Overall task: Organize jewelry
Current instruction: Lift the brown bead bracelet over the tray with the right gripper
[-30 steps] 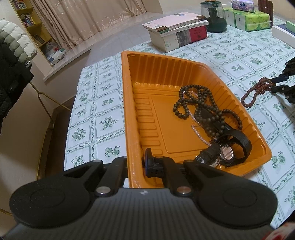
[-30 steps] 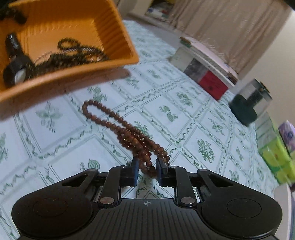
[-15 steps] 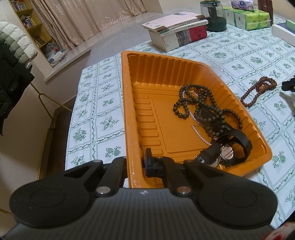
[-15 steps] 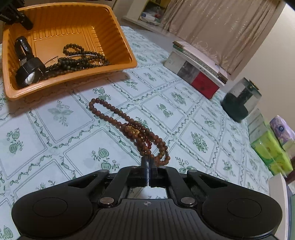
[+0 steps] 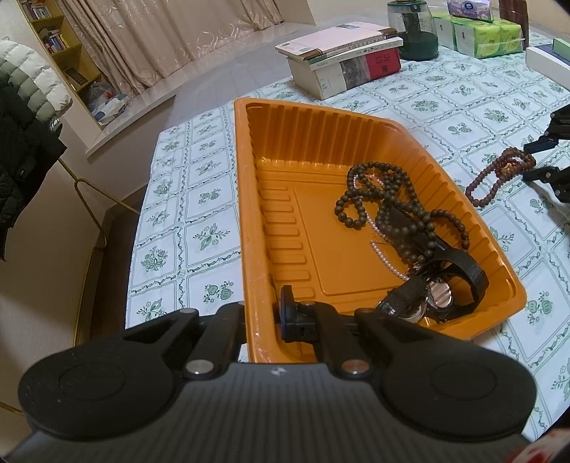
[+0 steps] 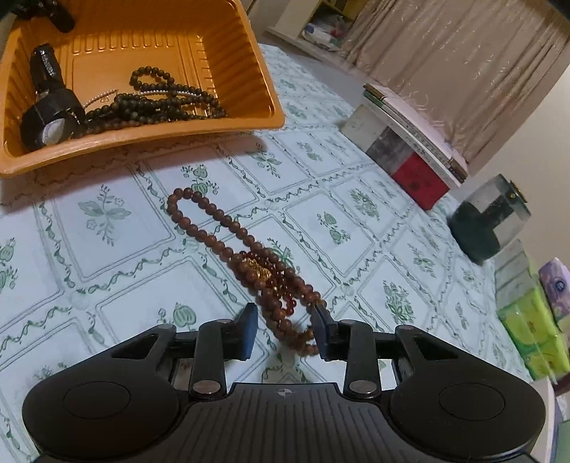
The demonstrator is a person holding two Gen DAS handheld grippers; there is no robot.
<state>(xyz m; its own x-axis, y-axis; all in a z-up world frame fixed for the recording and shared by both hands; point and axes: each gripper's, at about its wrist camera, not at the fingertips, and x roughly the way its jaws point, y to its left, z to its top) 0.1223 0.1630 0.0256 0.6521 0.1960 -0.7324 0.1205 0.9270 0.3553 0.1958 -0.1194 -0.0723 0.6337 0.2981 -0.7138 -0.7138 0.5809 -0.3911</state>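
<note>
An orange tray (image 5: 249, 199) holds a dark bead necklace (image 5: 388, 199), a thin pearl strand (image 5: 386, 258) and a black watch (image 5: 445, 285). My left gripper (image 5: 262, 317) is shut on the tray's near rim. A brown bead necklace (image 6: 231, 231) lies on the tablecloth right of the tray, also in the left wrist view (image 5: 495, 174). My right gripper (image 6: 285, 329) is open with its fingers on either side of the necklace's near end. The tray (image 6: 256, 89) shows in the right wrist view too.
A stack of books (image 5: 345, 60) sits behind the tray, with a dark glass jar (image 5: 413, 32) and green tissue packs (image 5: 481, 32) further back. A white box (image 5: 545, 60) is at the far right. The table's left edge drops off beside the tray.
My right gripper was shut half a second ago. It has opened and now straddles the near end of the brown necklace. The left gripper and tray have not moved.
</note>
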